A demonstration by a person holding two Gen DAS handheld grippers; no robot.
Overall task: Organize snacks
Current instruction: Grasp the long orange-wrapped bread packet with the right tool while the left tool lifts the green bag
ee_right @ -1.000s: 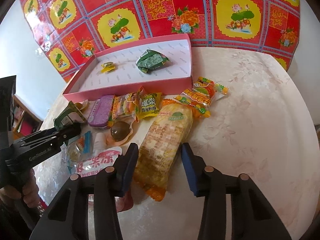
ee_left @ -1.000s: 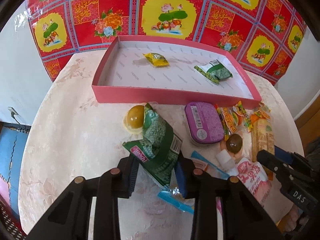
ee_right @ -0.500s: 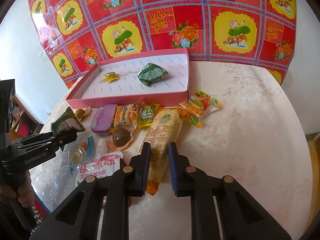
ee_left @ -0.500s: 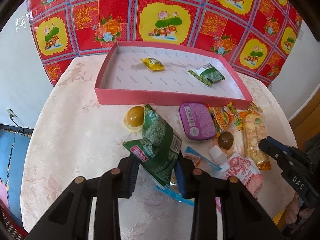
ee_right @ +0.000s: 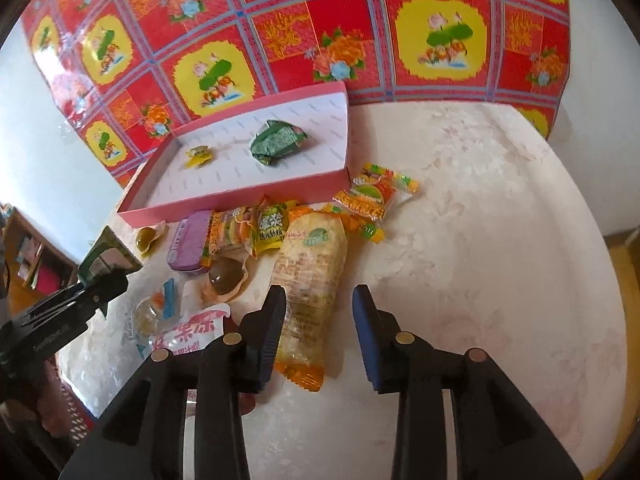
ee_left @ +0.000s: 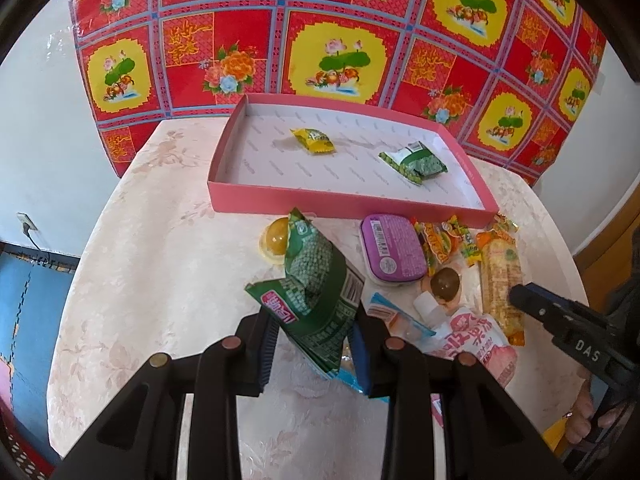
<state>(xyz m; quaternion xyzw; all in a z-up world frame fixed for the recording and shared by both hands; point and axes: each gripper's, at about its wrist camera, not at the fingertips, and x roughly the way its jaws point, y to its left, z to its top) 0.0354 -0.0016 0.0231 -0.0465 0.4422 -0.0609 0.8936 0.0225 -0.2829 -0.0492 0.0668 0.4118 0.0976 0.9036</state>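
Two grippers over a round table (ee_left: 160, 264), pink tray (ee_left: 344, 204) as landmark, at the table's far side against a red-yellow floral cloth (ee_left: 340, 32). Left of the snack pile in front of the tray: left gripper (ee_left: 314, 340), jaws nearly closed and clamped on a green snack packet (ee_left: 316, 292), packet lifted and tilted, in front of the tray's near wall. Amber jelly cup (ee_left: 276, 236) just in front of the tray's near wall, beside the held packet. Inside the tray: small yellow candy (ee_left: 314, 141) toward its left-middle, second green packet (ee_left: 414, 164) toward its right end. Purple tin (ee_left: 392, 248) just in front of the tray's near wall, right of the held packet; brown jelly cup (ee_left: 446, 282) nearer than the tin. Pink-white pouch (ee_left: 472, 332) further out from the tray. Long rice-cracker pack (ee_right: 312, 284) in front of the tray's right corner, lying flat. Right gripper (ee_right: 318, 324) straddles its near end, jaws just reopened, part open; left pad touching or nearly touching the wrapper, right pad clear, not gripped. Orange snack packets (ee_right: 372, 200) at the tray's right corner.
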